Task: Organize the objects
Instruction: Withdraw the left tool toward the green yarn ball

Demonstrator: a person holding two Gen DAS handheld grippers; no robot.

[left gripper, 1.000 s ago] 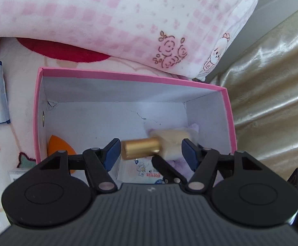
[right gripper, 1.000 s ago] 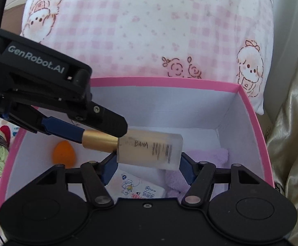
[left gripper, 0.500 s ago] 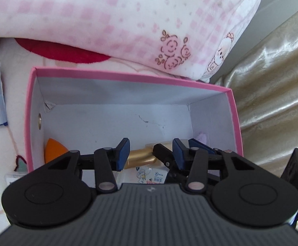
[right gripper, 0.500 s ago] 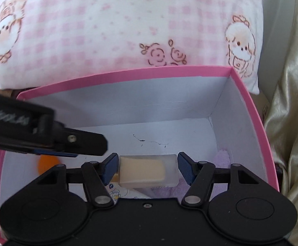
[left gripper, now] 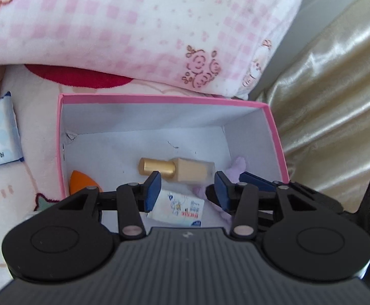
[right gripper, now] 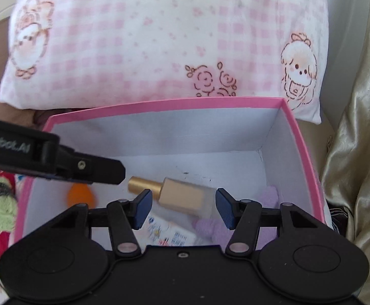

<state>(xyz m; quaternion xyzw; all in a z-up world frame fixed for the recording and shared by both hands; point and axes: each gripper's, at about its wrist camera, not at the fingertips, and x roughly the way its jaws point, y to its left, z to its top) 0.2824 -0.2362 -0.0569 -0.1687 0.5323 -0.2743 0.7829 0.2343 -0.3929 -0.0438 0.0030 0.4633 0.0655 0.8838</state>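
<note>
My right tongs (right gripper: 182, 209) are closing empty above the gold-capped frosted bottle (right gripper: 177, 193); my left tongs (left gripper: 187, 190), narrow and empty, risk snagging the pink-rimmed box (left gripper: 274, 137).

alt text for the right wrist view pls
A gold-capped bottle lies in a pink box with an orange sponge, sachet and purple plush. The right hand-held gripper, closing, holds nothing; the left hand-held gripper reaches in.

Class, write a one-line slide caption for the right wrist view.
Gold-capped cream glass bottle lies on its side inside the pink-rimmed white cardboard box, below the empty right tool, whose jaws are closing.
</note>
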